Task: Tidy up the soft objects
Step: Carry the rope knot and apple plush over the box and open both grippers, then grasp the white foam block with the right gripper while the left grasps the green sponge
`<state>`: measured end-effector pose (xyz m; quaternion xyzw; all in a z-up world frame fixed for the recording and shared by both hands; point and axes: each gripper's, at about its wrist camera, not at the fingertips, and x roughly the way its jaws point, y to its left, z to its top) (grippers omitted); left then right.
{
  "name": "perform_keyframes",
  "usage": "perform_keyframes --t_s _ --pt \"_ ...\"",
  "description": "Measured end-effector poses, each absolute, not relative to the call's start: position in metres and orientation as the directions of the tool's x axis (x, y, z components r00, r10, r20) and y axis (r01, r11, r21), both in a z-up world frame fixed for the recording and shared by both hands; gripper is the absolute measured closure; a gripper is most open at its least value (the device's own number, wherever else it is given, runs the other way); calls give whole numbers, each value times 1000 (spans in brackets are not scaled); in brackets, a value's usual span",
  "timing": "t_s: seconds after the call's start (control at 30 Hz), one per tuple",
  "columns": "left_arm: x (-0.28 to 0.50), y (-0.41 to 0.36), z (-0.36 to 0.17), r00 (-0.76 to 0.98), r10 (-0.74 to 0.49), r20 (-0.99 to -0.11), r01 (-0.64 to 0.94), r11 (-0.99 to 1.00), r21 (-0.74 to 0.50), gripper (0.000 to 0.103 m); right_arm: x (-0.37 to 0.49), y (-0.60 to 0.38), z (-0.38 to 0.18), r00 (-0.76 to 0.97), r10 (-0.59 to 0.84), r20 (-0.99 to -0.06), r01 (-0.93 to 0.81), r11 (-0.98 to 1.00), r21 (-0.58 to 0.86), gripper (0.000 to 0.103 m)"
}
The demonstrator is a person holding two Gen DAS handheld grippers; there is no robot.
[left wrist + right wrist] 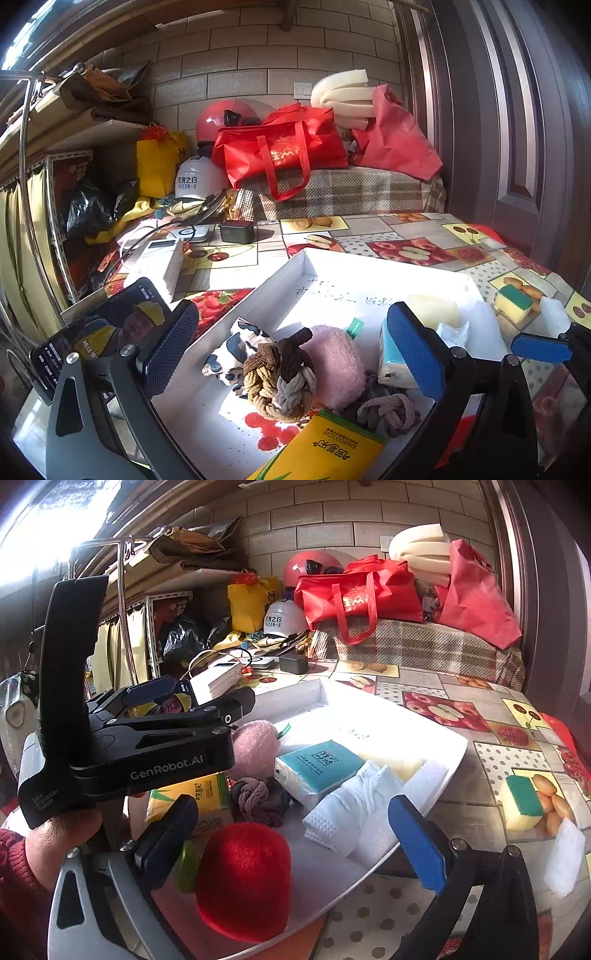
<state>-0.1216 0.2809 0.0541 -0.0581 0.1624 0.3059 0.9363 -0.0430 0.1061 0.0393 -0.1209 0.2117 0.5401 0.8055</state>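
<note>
A white tray (pixel 369 258) on the table holds soft items. My left gripper (pixel 295 354) stands open over a brown-and-grey braided hair tie (pixel 280 384), with a pink fluffy ball (pixel 340 369) and a cow-print piece (pixel 232 350) beside it; the pads touch none of them. A yellow tissue pack (pixel 325 446), a teal tissue pack (pixel 317 764), a mauve scrunchie (pixel 258 797) and a white towel (pixel 354 805) also lie in the tray (pixel 454 746). My right gripper (pixel 291 849) is open, with a red plush strawberry (pixel 243 882) lying loose between its fingers.
A yellow-green sponge (pixel 524 801) and a white foam piece (pixel 565 856) lie on the fruit-print tablecloth right of the tray. A phone (pixel 110 328), white boxes (pixel 159 262) and a black charger (pixel 238 230) sit to the left. Red bags (pixel 280 151) and helmets are stacked behind.
</note>
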Motion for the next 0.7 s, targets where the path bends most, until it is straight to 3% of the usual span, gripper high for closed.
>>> perform_keyframes --t_s 0.7 --pt "-137 269 58 769 575 -279 -605 796 -26 0 -27 77 46 379 845 -377 -877 458 146 0"
